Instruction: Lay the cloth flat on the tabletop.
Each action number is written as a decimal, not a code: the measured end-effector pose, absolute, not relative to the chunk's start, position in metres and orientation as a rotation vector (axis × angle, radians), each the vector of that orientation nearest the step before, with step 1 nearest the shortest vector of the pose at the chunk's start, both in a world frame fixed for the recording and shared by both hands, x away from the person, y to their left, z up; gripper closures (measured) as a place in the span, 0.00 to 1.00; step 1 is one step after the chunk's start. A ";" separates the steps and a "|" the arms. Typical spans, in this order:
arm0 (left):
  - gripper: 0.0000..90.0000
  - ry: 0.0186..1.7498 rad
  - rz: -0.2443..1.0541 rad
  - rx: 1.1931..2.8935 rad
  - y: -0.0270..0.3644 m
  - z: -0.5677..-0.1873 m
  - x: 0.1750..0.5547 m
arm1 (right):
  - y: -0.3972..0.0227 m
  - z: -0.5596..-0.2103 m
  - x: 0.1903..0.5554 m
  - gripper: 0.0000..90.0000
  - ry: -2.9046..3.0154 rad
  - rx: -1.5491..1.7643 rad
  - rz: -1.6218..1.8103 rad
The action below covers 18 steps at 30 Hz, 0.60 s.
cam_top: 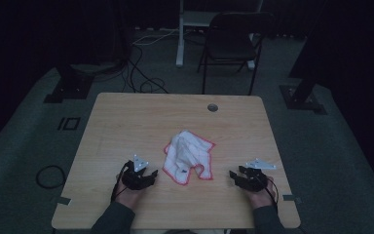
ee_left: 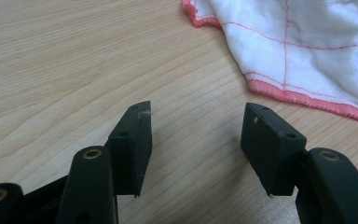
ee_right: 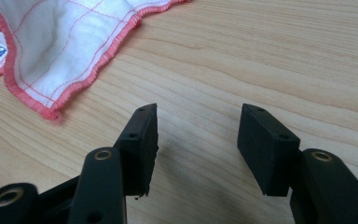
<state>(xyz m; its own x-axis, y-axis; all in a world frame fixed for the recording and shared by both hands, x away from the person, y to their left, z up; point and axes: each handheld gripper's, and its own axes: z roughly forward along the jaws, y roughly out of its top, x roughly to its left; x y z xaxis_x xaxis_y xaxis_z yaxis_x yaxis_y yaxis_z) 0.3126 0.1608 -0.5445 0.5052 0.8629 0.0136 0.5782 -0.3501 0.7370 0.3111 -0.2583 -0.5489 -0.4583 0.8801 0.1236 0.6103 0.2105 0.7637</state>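
A crumpled white cloth with a pink-red hem (cam_top: pixel 189 156) lies in the middle of the wooden table (cam_top: pixel 126 122). My left gripper (cam_top: pixel 147 176) rests on the table just left of the cloth, jaws open and empty. In the left gripper view the left gripper (ee_left: pixel 196 119) points at bare wood, with the cloth (ee_left: pixel 303 51) off to the upper right. My right gripper (cam_top: pixel 235 175) sits to the right of the cloth, also open and empty. In the right gripper view the right gripper (ee_right: pixel 196 119) faces bare wood, and the cloth (ee_right: pixel 60 42) lies at the upper left.
A round cable hole (cam_top: pixel 213 107) sits near the table's far edge. Beyond the table stand a black chair (cam_top: pixel 231 44), a white desk leg (cam_top: pixel 180 34) and loose cables (cam_top: pixel 141 73) on the dim floor.
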 end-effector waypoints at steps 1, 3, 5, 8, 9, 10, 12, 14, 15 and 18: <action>0.49 1.176 0.534 2.063 0.161 -0.545 0.313 | -0.258 -0.549 0.311 0.53 2.152 1.393 1.107; 0.49 1.176 0.534 2.064 0.161 -0.545 0.313 | -0.257 -0.549 0.311 0.53 2.152 1.385 1.098; 0.49 1.176 0.534 2.064 0.161 -0.544 0.313 | -0.256 -0.549 0.310 0.53 2.152 1.379 1.087; 0.49 1.178 0.534 2.063 0.161 -0.545 0.312 | -0.255 -0.549 0.310 0.53 2.153 1.369 1.071; 0.49 1.178 0.535 2.063 0.161 -0.545 0.312 | -0.255 -0.549 0.310 0.53 2.157 1.370 1.079; 0.49 1.178 0.535 2.063 0.161 -0.545 0.312 | -0.255 -0.549 0.310 0.53 2.157 1.370 1.079; 0.49 1.181 0.536 2.063 0.160 -0.544 0.312 | -0.255 -0.549 0.310 0.53 2.158 1.376 1.095; 0.49 1.182 0.535 2.062 0.160 -0.545 0.312 | -0.255 -0.549 0.310 0.54 2.156 1.381 1.096; 0.49 1.183 0.536 2.061 0.160 -0.545 0.312 | -0.255 -0.549 0.310 0.54 2.155 1.382 1.096; 0.62 1.173 0.529 2.061 0.160 -0.544 0.310 | -0.257 -0.549 0.311 0.60 2.152 1.412 1.133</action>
